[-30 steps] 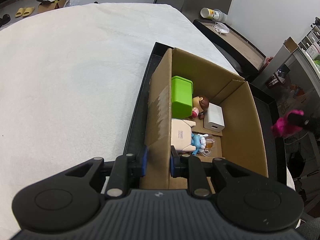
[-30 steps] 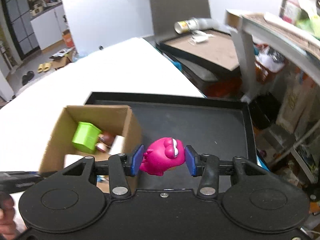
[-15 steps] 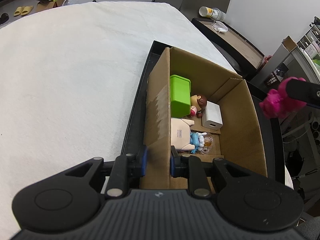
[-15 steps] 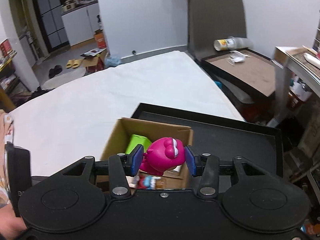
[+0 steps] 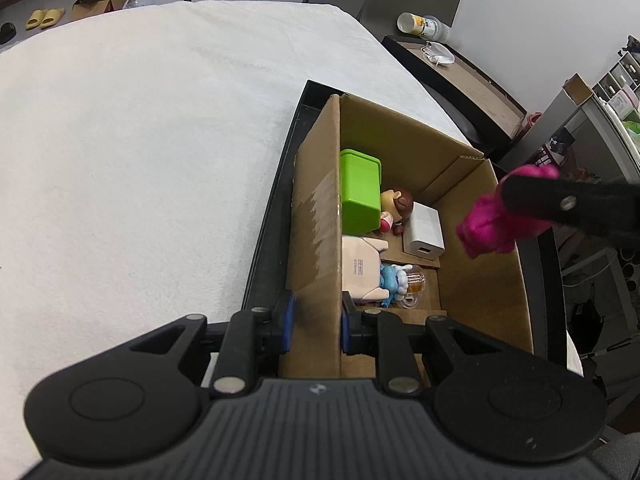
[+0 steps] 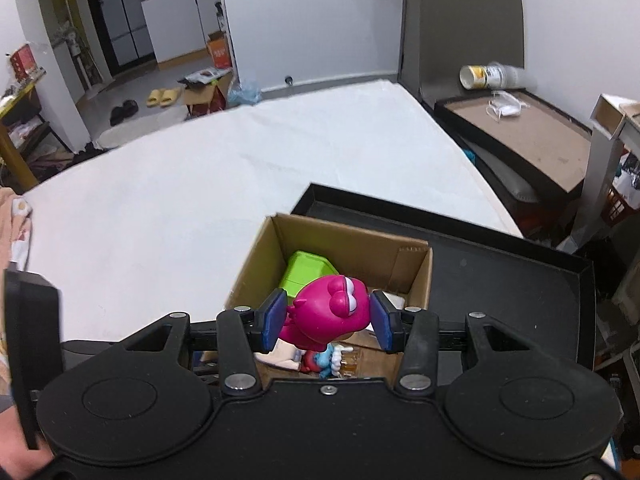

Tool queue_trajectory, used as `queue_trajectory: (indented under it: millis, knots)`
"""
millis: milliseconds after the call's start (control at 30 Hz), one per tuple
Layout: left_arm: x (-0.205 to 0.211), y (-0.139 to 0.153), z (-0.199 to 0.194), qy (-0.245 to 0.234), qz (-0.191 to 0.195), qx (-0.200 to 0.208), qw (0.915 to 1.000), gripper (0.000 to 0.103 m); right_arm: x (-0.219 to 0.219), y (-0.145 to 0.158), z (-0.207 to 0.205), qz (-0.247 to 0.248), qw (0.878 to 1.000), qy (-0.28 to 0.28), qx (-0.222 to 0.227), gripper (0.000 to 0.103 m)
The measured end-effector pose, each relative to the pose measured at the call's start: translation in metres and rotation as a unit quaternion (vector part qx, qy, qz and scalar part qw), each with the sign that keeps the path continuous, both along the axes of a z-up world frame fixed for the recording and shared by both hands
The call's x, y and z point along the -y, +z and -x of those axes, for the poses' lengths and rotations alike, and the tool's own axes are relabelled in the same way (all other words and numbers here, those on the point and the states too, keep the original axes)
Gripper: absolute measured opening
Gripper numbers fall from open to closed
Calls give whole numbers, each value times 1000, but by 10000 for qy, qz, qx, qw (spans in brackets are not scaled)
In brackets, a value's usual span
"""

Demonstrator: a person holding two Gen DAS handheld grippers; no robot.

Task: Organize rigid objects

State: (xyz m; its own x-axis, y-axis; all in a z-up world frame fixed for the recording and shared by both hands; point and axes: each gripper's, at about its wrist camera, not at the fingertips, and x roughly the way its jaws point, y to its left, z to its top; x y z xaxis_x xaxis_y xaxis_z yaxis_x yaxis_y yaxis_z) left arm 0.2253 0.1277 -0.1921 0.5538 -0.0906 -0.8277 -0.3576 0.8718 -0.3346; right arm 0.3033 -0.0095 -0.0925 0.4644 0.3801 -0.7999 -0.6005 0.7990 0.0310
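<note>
Pink toy (image 6: 326, 312) sits clamped in the right jaws above the cardboard box (image 5: 316, 216), whose wall the left jaws pinch.

Even, diffuse indoor lighting; source not visible. Strong fisheye curvature in both views, dark vignette at corners. White textured tabletop cloth (image 5: 140, 152) bright, near overexposure, weave detail partly washed out. Soft shadow inside open brown cardboard box (image 5: 472, 280), deepest along near wall. Faint sheen on black plastic gripper housings. Slight motion blur in right wrist view: toppled yellow-and-white bottle (image 6: 490, 75) smeared. Left wrist view sharp throughout.
</note>
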Motion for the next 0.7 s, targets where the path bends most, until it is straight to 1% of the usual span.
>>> queue_trajectory:
  millis: [133,233,300,433,600,700]
  knots:
    - [0,0,0,-12,-6,-5,10000,21,-2,-12,-2,258,9996,-56,-44,45]
    - [-1,0,0,-14,1,-7,10000,21,-3,-21,-5,433,9990,-88,25,46]
    - [-2,0,0,-14,14,-5,10000,21,-3,-24,-5,612,9978,-200,145,56]
    - [-2,0,0,-25,34,1,10000,21,10,-16,-2,408,9986,-288,151,60]
    - [-2,0,0,-25,40,-5,10000,21,32,-7,2,273,9981,-518,195,66]
    - [-2,0,0,-27,40,-9,10000,21,42,-4,7,154,9979,-615,143,67]
